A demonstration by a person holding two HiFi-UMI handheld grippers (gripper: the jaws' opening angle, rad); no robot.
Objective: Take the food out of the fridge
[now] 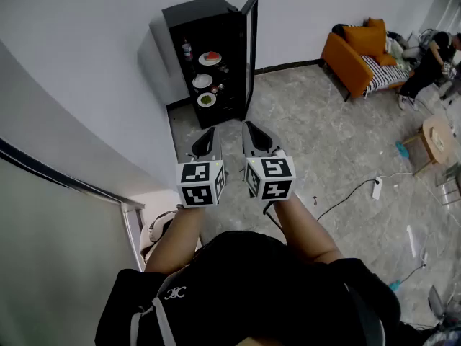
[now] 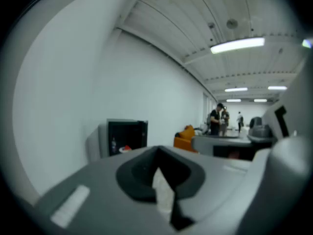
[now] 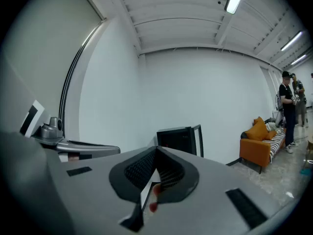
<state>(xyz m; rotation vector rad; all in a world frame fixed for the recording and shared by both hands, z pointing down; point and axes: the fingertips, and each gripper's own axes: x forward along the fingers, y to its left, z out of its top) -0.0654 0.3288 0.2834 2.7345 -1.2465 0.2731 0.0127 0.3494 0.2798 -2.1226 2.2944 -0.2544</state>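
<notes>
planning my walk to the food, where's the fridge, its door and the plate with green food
fridge (image 1: 198, 7), head view, on its black top
fridge door (image 1: 250, 49), head view, middle of the open door
plate with green food (image 1: 199, 100), head view, left rim, lowest plate

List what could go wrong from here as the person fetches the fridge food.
The left tool and right tool are both shut, so they may shove the top plate instead of gripping it. The bottle beside it could be knocked over. The floor cable is a trip hazard.
</notes>
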